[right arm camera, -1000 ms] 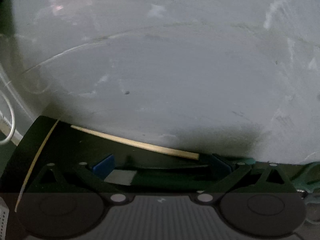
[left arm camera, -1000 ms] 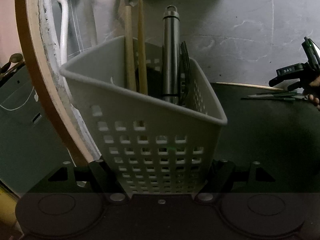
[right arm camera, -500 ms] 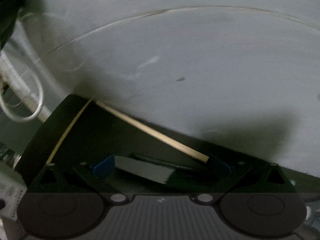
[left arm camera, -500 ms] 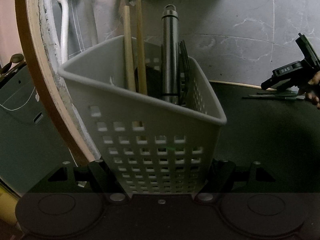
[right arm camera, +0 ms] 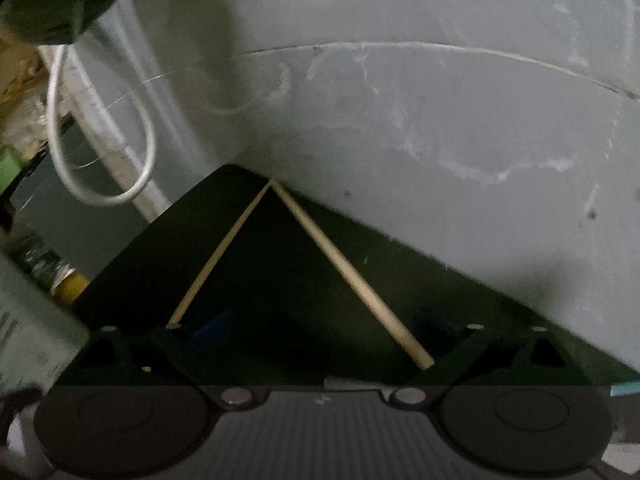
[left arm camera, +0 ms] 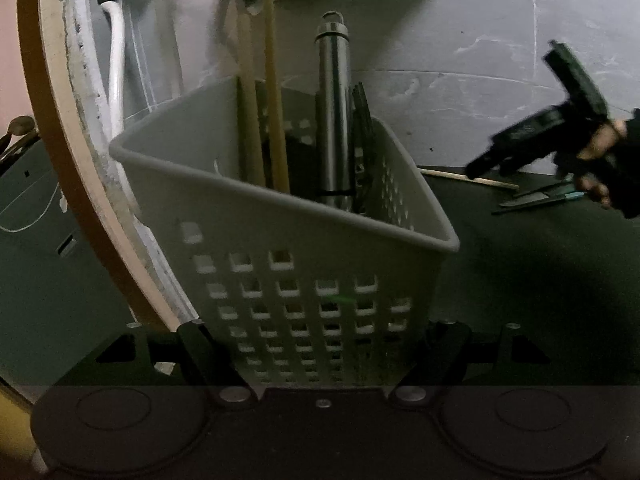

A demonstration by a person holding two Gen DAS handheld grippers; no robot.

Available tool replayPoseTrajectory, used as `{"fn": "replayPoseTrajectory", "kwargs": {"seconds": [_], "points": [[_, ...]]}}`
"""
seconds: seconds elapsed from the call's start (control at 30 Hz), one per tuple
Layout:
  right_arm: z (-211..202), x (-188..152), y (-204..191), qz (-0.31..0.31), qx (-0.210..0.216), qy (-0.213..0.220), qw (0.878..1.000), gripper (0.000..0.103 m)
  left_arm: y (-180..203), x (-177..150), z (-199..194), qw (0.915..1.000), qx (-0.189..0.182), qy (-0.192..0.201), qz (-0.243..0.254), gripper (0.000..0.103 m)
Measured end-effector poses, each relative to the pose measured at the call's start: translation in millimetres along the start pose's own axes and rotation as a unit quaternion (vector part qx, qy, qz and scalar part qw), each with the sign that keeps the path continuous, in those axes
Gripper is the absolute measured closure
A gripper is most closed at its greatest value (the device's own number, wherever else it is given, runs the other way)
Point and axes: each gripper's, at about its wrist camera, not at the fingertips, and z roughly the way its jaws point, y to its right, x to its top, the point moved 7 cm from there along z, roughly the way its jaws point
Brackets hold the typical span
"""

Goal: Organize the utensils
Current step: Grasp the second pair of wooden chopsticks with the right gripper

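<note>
Your left gripper (left arm camera: 320,356) is clenched on one white perforated utensil caddy (left arm camera: 288,264), a finger pressed to each side of its lower walls. The caddy stands upright at the left edge of the dark mat (left arm camera: 532,272), just beside a curved wooden rim (left arm camera: 52,128).

Count the contents: two wooden chopsticks (left arm camera: 276,120) stand side by side toward the caddy's back left, one steel cylindrical handle (left arm camera: 334,116) with a ring on top rises near the middle, and a cluster of dark utensils (left arm camera: 362,136) leans against the right wall; how many are in that cluster you cannot tell.

Your right gripper (right arm camera: 320,344) hangs released over the mat's far corner, its jaws standing wide and just easing inward, with nothing pressed between them. One loose wooden chopstick (right arm camera: 352,276) lies slanted on the mat ahead of it, its near end close to the right finger (right arm camera: 440,328), its far end at the mat's corner. The mat's pale edging (right arm camera: 216,256) meets it there.

In the left wrist view, your right hand (left arm camera: 600,148) holds that gripper above the mat's far right edge, where the loose chopstick and at least two dark-bladed tools (left arm camera: 536,196) lie flat, one with a teal tip. Beyond the mat: a grey marbled floor (right arm camera: 440,120) and one looped white cable (right arm camera: 96,136).
</note>
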Motion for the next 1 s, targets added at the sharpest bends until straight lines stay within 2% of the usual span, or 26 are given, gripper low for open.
{"fn": "replayPoseTrajectory", "kwargs": {"seconds": [0.1, 0.17, 0.23, 0.3, 0.37, 0.4, 0.8, 1.0], "points": [[6, 4, 0, 0.002, -0.020, 0.001, 1.000, 0.018, -2, 2, 3, 1.0000, -0.008, 0.002, 0.004, 0.025], [15, 7, -3, -0.004, -0.037, -0.003, 0.999, 0.031, -3, 3, 5, 0.9999, -0.015, 0.005, 0.007, 0.025], [17, 7, -4, -0.010, -0.055, -0.003, 0.998, 0.039, -6, 3, 7, 0.9997, -0.023, 0.008, 0.009, 0.025], [20, 9, -7, -0.014, -0.070, -0.004, 0.997, 0.054, -6, 2, 8, 0.9994, -0.030, 0.010, 0.011, 0.025], [21, 8, -11, -0.007, -0.082, -0.005, 0.997, 0.083, -9, 3, 9, 0.9992, -0.037, 0.013, 0.013, 0.026], [21, 7, -13, -0.006, -0.088, -0.006, 0.996, 0.087, -10, 2, 10, 0.9990, -0.039, 0.014, 0.014, 0.026], [21, -16, -72, 0.063, -0.097, -0.014, 0.993, 0.095, -28, 4, 22, 0.9963, -0.078, 0.029, 0.021, 0.027], [25, -21, -98, 0.070, -0.093, -0.019, 0.993, 0.096, -35, 4, 25, 0.9944, -0.097, 0.035, 0.024, 0.027]]}}
